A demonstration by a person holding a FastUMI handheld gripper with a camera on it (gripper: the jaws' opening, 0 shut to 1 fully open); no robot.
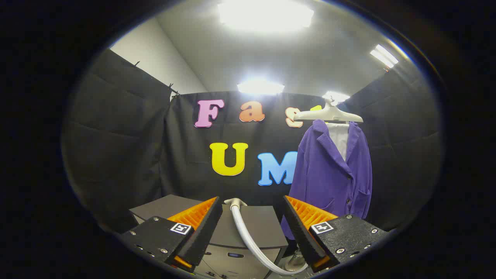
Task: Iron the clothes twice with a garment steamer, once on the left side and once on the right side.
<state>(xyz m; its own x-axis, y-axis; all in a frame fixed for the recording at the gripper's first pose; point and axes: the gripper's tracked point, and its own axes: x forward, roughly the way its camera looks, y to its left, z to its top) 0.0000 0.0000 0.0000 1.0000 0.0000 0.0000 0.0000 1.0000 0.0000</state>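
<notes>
A purple jacket (331,170) over a white shirt (339,139) hangs on a pale hanger (328,113) ahead and to the right, beyond my right finger. My gripper (252,203) stands open with a wide gap between its fingers. In that gap a pale ribbed steamer hose (248,236) curves up from a round base (295,263) low by the right finger to a pale fitting (235,201) at its top. The fingers touch neither the hose nor the jacket.
A grey cabinet (255,228) with a flat top stands just ahead of the fingers, the hose running across its front. Black cloth walls close the booth behind and on both sides. Bright ceiling lights shine overhead.
</notes>
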